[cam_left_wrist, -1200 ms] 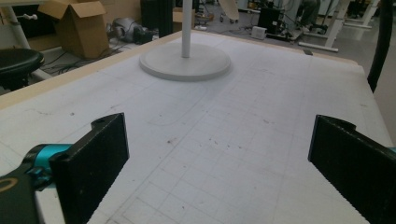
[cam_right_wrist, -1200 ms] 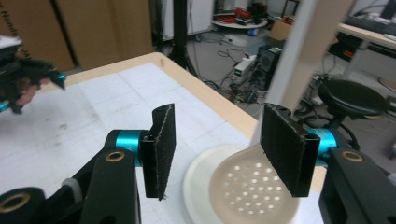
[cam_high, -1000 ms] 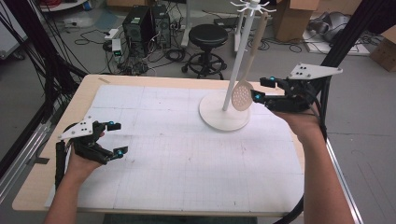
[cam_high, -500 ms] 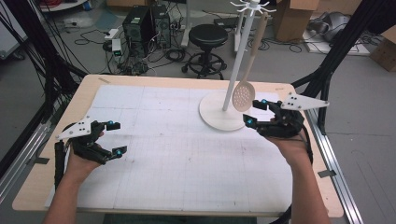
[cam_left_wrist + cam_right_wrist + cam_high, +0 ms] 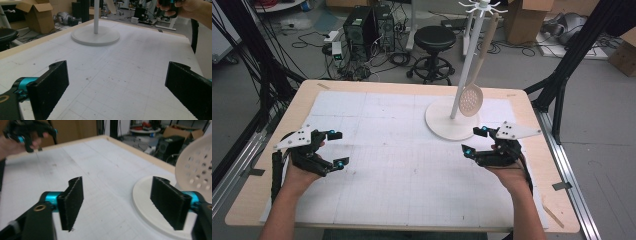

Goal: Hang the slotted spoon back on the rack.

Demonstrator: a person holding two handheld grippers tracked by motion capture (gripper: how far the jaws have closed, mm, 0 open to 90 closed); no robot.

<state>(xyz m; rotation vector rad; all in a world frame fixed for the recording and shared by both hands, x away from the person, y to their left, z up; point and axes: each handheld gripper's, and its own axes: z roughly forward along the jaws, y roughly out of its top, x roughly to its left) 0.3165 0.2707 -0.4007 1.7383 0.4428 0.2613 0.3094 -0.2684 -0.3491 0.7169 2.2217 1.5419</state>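
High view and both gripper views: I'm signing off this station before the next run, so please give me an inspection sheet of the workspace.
Surface: table with gridded white mat, some dark smudges.
Job's things: slotted spoon hangs on white stand, untouched.
Clutter: nothing seen on the mat.
Grippers: left claw open, empty; right claw open, empty, near the stand's base.
Cables: tangle on the floor behind the table.
Surroundings: black stool, computer towers, cardboard boxes.

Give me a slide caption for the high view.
Slotted spoon hangs on white stand; open right gripper nearby.
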